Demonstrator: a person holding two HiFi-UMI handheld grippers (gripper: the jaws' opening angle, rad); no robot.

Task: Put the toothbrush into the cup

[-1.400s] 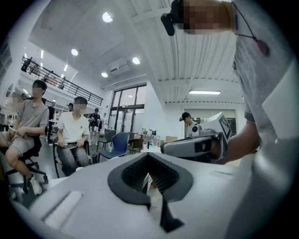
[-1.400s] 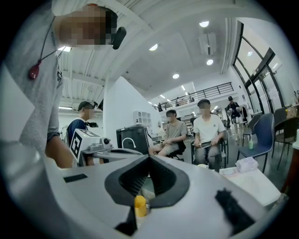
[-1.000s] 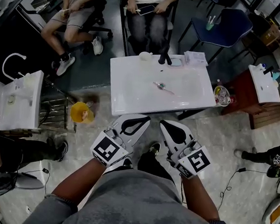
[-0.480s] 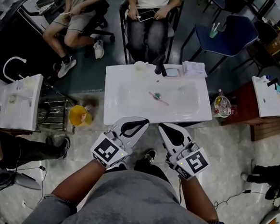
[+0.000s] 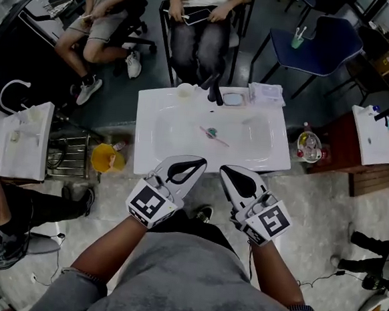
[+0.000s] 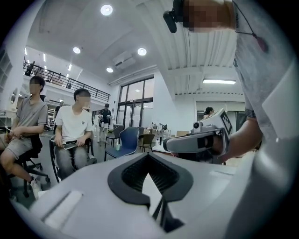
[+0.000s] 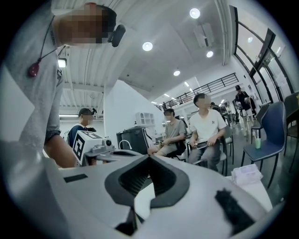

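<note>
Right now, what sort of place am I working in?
Probably an open lab or test hall, not a bathroom: a freestanding white ceramic washbasin, a second white basin at left, a third at right, and people seated on chairs beyond.

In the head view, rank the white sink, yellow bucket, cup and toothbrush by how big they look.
1. white sink
2. yellow bucket, though it stands lower, farther from the camera
3. cup and toothbrush: too alike to rank; the toothbrush is longer but thinner
</note>
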